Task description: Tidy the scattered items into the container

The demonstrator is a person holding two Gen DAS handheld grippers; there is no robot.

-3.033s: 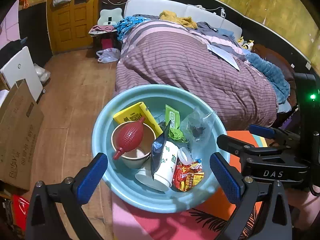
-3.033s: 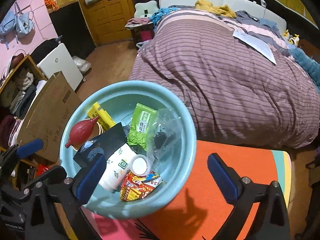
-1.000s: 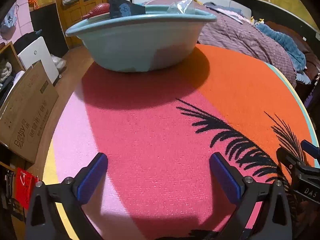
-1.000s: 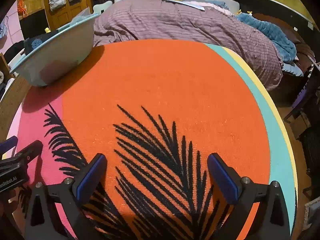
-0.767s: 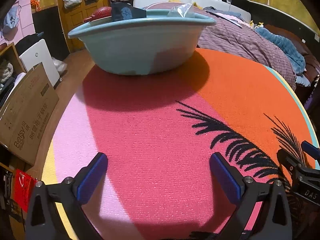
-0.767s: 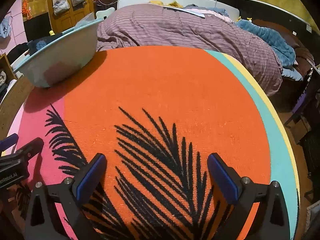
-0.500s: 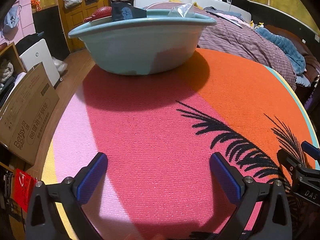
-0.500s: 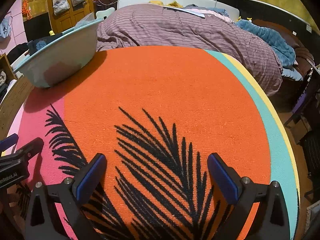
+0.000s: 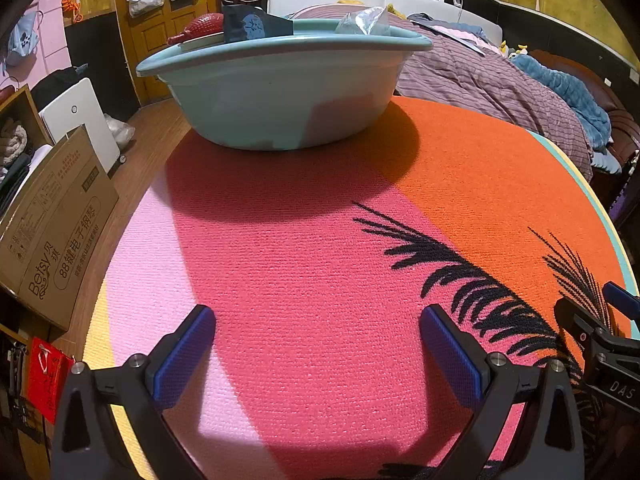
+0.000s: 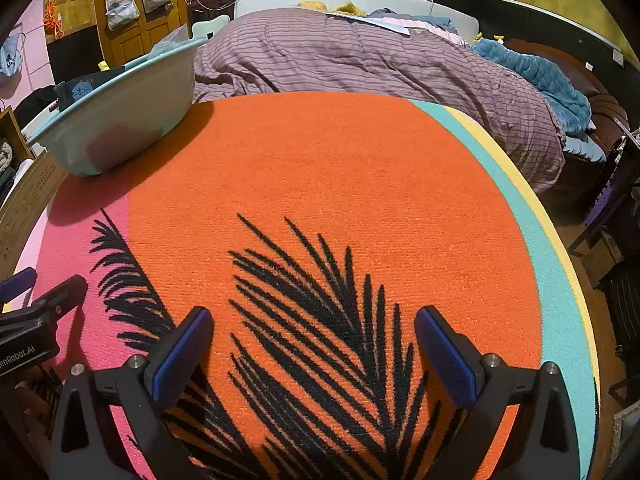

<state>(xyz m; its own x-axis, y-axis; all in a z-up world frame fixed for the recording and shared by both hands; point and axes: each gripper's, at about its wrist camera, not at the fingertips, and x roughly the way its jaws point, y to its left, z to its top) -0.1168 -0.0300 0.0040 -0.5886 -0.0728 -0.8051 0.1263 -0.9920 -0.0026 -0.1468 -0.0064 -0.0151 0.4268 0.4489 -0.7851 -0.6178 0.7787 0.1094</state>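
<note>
A light blue basin stands at the far side of the round mat. Over its rim show a red rubber bulb, a dark pouch and a clear plastic bag. The basin sits far left in the right wrist view. My left gripper rests low over the pink part of the mat, open and empty. My right gripper hovers over the black palm-leaf print, also open and empty. Each gripper shows at the edge of the other's view.
A bed with a striped purple cover lies beyond the mat. A cardboard box and a white board stand on the wooden floor at left. Dark furniture is at the right edge.
Three seconds ago both grippers hung above the basin looking down into it. They have since dropped low and pulled back over the mat. In the last second nothing has visibly moved.
</note>
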